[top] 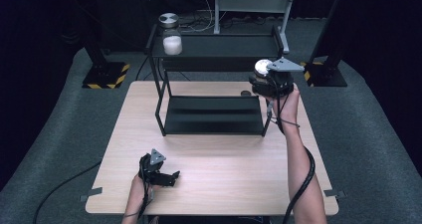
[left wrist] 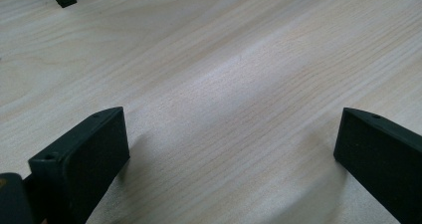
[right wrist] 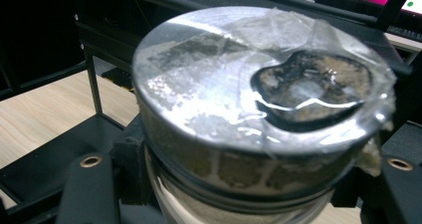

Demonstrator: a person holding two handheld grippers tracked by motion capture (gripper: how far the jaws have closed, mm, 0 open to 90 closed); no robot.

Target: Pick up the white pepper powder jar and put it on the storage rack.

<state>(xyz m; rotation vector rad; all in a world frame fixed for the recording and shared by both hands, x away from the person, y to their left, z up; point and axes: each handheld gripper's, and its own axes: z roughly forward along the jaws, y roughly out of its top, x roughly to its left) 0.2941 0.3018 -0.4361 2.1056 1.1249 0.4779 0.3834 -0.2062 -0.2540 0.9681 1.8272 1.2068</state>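
Table [top: 209, 184]: pale wood, and it carries everything I work with here.
Shelf rack [top: 214, 84]: black metal with 2 tiers, standing on the far half of the table.
Far jar [top: 171, 39]: glass with white contents and a metal lid, upright at the left end of the rack's top tier.
My jar [right wrist: 259, 109]: glass with a silver lid covered in crinkled clear tape, with a dark patch on top; it is up in the air at the rack's right end, near the top tier, well apart from the far jar.
My right claw [top: 263, 80]: clamped on my jar just under the lid, a black jaw on each side, my hand raised at the rack's right end.
My left claw [top: 171, 176]: jaws spread wide with nothing between them, low over bare wood at the table's near left.
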